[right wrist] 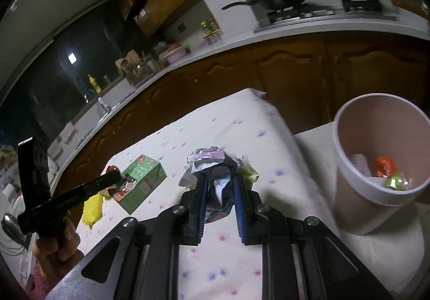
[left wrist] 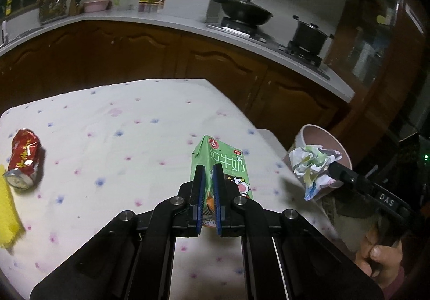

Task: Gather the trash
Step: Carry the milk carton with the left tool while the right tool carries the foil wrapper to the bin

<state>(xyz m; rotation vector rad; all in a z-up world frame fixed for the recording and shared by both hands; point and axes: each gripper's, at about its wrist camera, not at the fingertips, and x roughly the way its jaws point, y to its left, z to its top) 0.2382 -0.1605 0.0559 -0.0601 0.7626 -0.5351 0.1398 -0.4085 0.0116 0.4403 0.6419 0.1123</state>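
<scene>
My left gripper (left wrist: 209, 169) is shut on a green milk carton (left wrist: 224, 162), held just above the flowered tablecloth (left wrist: 113, 144); the carton also shows in the right wrist view (right wrist: 139, 181). My right gripper (right wrist: 220, 181) is shut on a crumpled paper ball (right wrist: 212, 162), seen in the left wrist view (left wrist: 314, 165) in front of the pink trash bin (left wrist: 317, 136). The bin (right wrist: 376, 122) stands to the right off the table's edge and holds several wrappers. A crushed red can (left wrist: 24, 157) lies at the table's left.
A yellow cloth (left wrist: 8, 216) lies at the left edge near the can. Behind the table runs a kitchen counter (left wrist: 161, 23) with a wok (left wrist: 242, 12) and a pot (left wrist: 309, 36) on the stove. Brown cabinets stand below it.
</scene>
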